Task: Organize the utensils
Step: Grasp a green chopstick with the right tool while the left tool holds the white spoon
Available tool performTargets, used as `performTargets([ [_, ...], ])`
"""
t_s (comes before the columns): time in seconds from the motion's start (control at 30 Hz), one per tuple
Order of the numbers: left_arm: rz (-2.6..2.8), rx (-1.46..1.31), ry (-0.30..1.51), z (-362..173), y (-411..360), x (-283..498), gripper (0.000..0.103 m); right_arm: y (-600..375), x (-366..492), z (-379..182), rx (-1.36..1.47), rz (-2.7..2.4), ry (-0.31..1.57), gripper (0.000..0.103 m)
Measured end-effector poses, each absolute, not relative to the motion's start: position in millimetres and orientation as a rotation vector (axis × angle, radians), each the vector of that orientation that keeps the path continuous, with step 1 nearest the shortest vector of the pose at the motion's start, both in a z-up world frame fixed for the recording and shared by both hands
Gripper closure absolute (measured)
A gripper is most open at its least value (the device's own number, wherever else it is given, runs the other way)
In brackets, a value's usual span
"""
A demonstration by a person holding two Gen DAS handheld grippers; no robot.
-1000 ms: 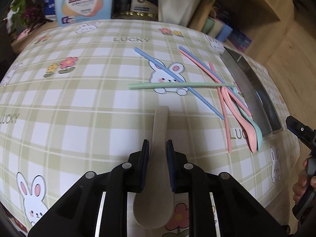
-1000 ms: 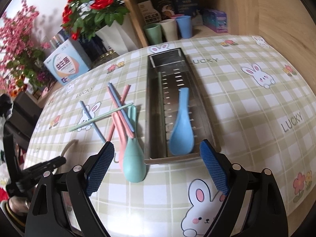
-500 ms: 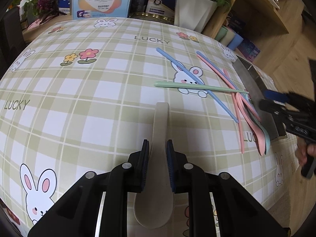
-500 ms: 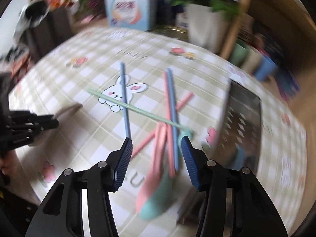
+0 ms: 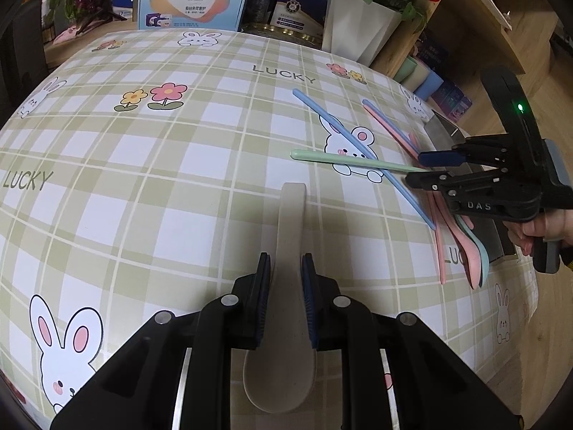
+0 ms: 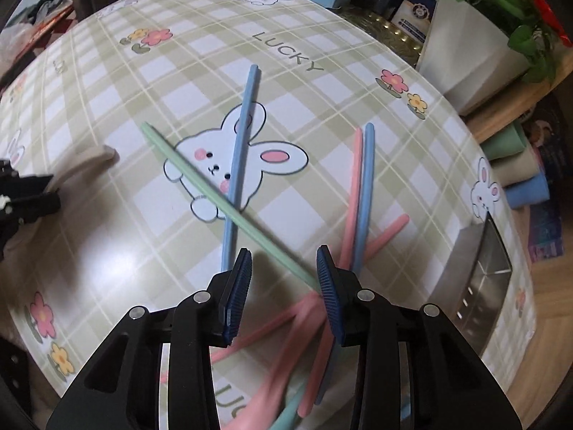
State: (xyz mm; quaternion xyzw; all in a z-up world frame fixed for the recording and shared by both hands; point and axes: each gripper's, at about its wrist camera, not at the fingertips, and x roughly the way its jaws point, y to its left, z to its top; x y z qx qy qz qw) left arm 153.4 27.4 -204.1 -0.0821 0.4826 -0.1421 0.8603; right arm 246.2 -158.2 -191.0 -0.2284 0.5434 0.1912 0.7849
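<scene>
Plainly little is sorted yet: the green chopstick [image 6: 229, 208], slim and matte, lies loose on the cloth, its near end between the parted pads of the right gripper [image 6: 283, 294], which grips nothing. Crossing it ahead of those fingers is a blue chopstick [image 6: 239, 165]; more pink and blue sticks and spoons fan out to the gripper's right, short of the steel tray [image 6: 490, 279]. The left gripper [image 5: 285, 297] is clamped on a beige spoon [image 5: 286, 251], smooth, broad-bowled, handle pointing forward. I judge most pieces remain to be sorted.
</scene>
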Motion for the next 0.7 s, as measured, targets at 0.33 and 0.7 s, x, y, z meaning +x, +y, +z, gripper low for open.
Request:
performTargets([
  [0.33,-0.293,-0.158,1.004,-204,24,153,0.086,-166,251,-185,-0.293,0.455,1.185,0.097],
  [0.7,-0.288,-0.147,0.997,-204,23,153,0.085,-204,212,-171,0.200,0.392,1.101,0.098],
])
